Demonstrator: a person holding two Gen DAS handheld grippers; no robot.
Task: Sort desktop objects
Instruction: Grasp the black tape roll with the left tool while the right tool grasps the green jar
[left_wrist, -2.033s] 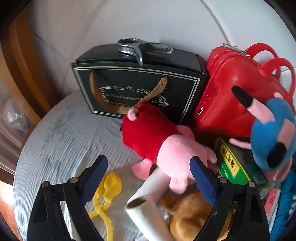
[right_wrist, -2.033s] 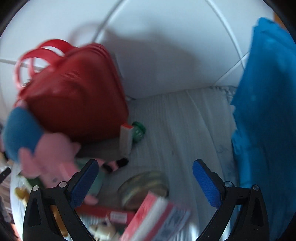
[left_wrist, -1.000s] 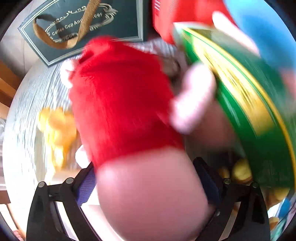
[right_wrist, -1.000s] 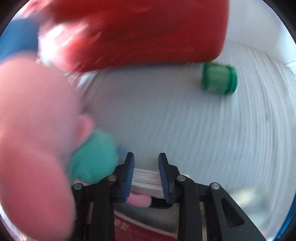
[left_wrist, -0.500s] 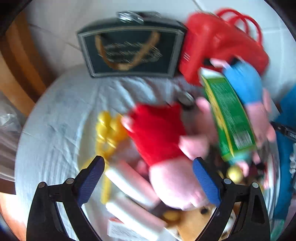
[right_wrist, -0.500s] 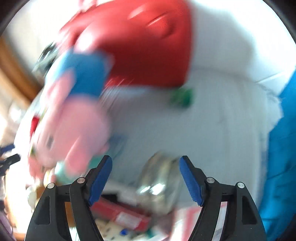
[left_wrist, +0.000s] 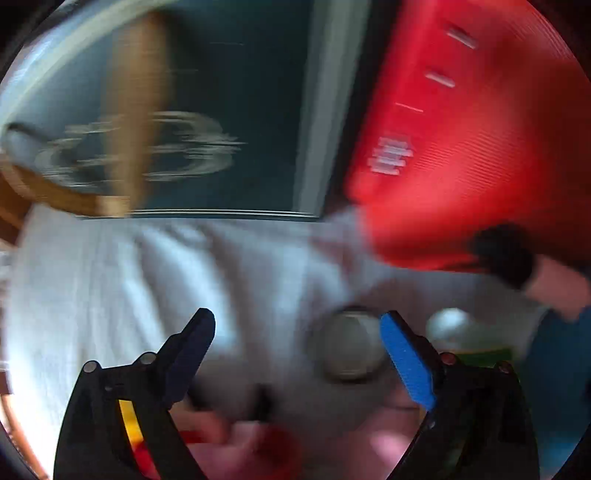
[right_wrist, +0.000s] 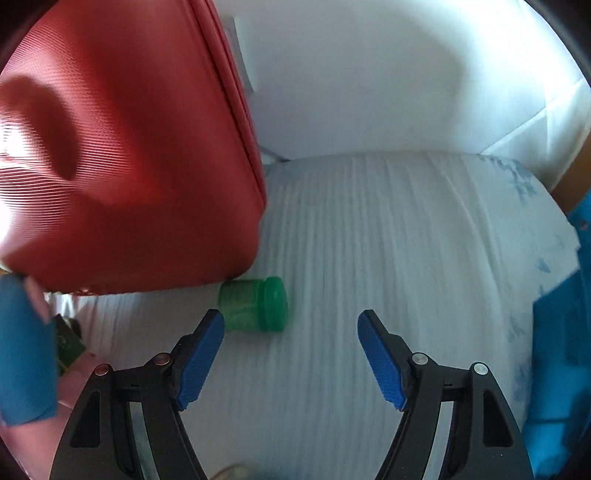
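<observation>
The left wrist view is blurred by motion. My left gripper (left_wrist: 295, 319) is open and its jaws are closing, with no pad pressing on anything. A grey round object (left_wrist: 347, 347) lies on the white cloth (left_wrist: 110, 277) beside the right-hand finger. A pink plush toy (left_wrist: 258, 443) shows low between the arms. My right gripper (right_wrist: 291, 317) stands open and empty over the white cloth (right_wrist: 406, 240). A small green jar (right_wrist: 255, 310) lies on its side just past the left-hand fingertip, touching the red case (right_wrist: 129, 166).
A dark green gift bag (left_wrist: 221, 92) with a brown ribbon handle stands beside the red case (left_wrist: 461, 129) at the back. A blue and pink plush (right_wrist: 22, 350) sits at the left edge. Blue fabric (right_wrist: 561, 350) borders the cloth on the right.
My right gripper, shut a second ago on a small flat white thing, now stands open and empty near the green jar. My left gripper has swung from over the red-dressed plush towards the bag and case.
</observation>
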